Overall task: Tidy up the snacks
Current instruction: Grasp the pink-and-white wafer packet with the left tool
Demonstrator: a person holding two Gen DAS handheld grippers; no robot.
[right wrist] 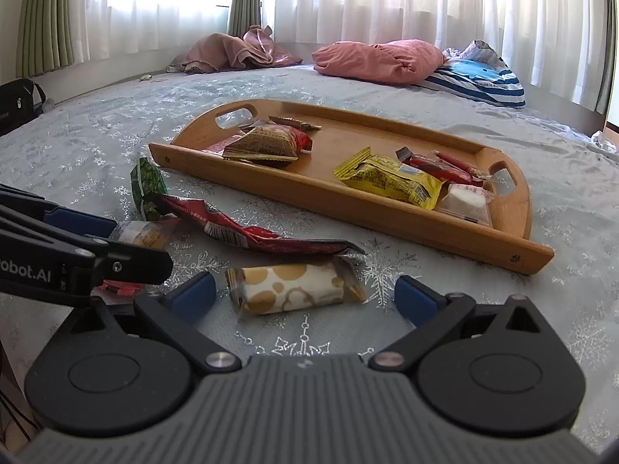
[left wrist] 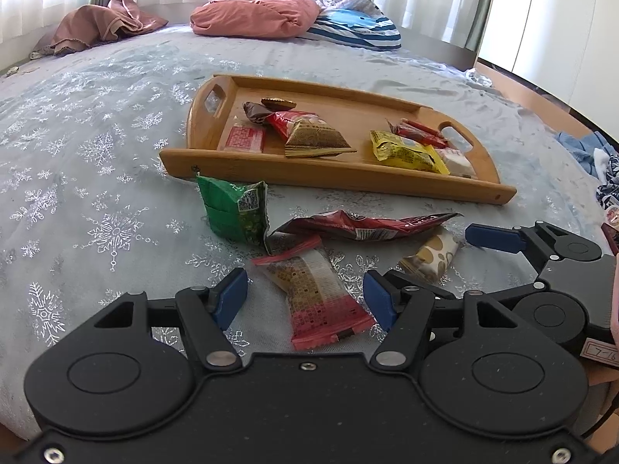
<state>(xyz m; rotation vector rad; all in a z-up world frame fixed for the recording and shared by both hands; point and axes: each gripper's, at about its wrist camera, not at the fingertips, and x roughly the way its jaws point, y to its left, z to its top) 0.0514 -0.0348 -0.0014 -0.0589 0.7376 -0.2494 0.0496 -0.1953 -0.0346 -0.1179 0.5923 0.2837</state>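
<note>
Several snacks already lie in the wooden tray [right wrist: 387,224] on the bed [left wrist: 77,178]; four remain outside, toward six o'clock of it. The left gripper [left wrist: 305,294], jaws released, straddles the pink-ended packet [left wrist: 317,294]. The right gripper [right wrist: 305,294], also released, frames the spotted cake roll [right wrist: 294,286]. The green packet [left wrist: 236,212] and dark red wrapper [left wrist: 359,226] wait untouched.

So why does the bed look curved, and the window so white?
Both wrist views use fisheye lenses, so the bedspread bulges and the wooden tray bows; daylight through the sheer curtains blows out to white in both views.
</note>
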